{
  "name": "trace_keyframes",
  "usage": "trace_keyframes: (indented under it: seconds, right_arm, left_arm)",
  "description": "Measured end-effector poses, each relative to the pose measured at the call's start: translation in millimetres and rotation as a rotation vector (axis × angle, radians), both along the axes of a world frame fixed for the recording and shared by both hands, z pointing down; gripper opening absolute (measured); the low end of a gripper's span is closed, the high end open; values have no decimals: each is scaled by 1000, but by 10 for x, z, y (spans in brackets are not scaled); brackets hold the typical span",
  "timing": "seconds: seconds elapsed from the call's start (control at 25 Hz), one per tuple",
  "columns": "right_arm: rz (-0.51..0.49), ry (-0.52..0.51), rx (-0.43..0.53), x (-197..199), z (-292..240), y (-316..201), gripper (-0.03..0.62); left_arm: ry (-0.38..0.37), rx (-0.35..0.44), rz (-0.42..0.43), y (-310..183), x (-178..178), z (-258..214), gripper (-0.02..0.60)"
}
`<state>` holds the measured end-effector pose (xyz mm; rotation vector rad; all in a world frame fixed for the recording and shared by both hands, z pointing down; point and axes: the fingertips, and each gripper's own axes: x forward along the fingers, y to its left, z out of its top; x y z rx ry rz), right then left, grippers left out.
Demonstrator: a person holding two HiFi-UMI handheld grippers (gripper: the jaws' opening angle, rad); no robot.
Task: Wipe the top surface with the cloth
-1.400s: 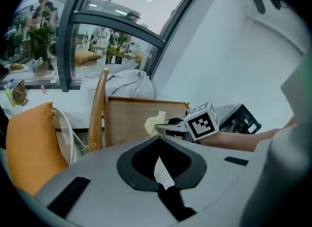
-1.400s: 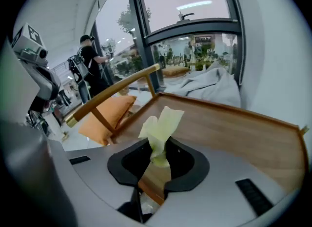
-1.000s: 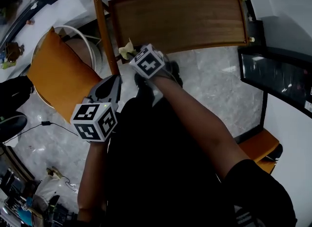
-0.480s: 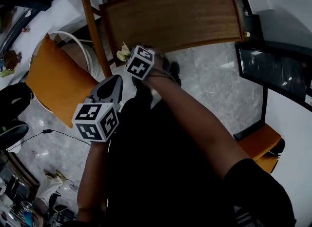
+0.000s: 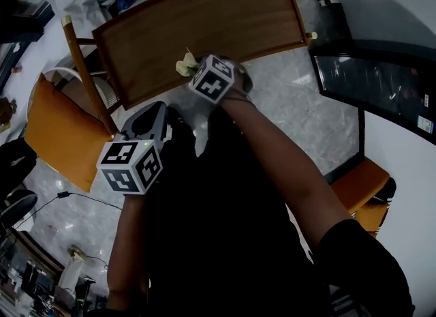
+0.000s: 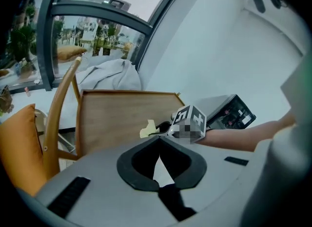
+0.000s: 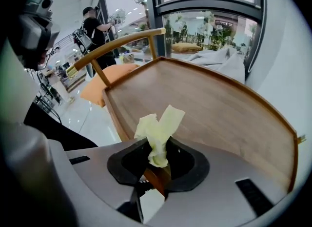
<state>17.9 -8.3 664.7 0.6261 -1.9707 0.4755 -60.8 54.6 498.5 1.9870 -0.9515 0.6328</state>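
— Now, from the head view, what is held, and where?
— The cloth (image 5: 185, 65) is clamped in the right gripper (image 5: 194, 71) at the near rim of the wooden top (image 5: 204, 29). The left gripper (image 5: 157, 110) is held off the wood.
— And in the left gripper view?
— Its jaws are seen pressed together on nothing.
— What is risked, judged from the right gripper view?
— Only a short tuft is exposed. Its long axis is set along the jaws, with the free end pointed forward at the board. The wood could be scraped by the jaw tips, or the tuft snagged on the raised rim and pulled out.

wooden top (image 5: 218, 22) open across — chair post (image 5: 85, 70) crowds its left edge.
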Motion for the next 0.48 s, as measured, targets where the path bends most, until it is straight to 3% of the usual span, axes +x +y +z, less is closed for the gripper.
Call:
trace_keyframes:
  seconds: [0.48]
  right_arm:
    - [154,65,32,1786,-88,-202,89]
  left_arm:
    - [29,-16,75,-147,1171,116,12]
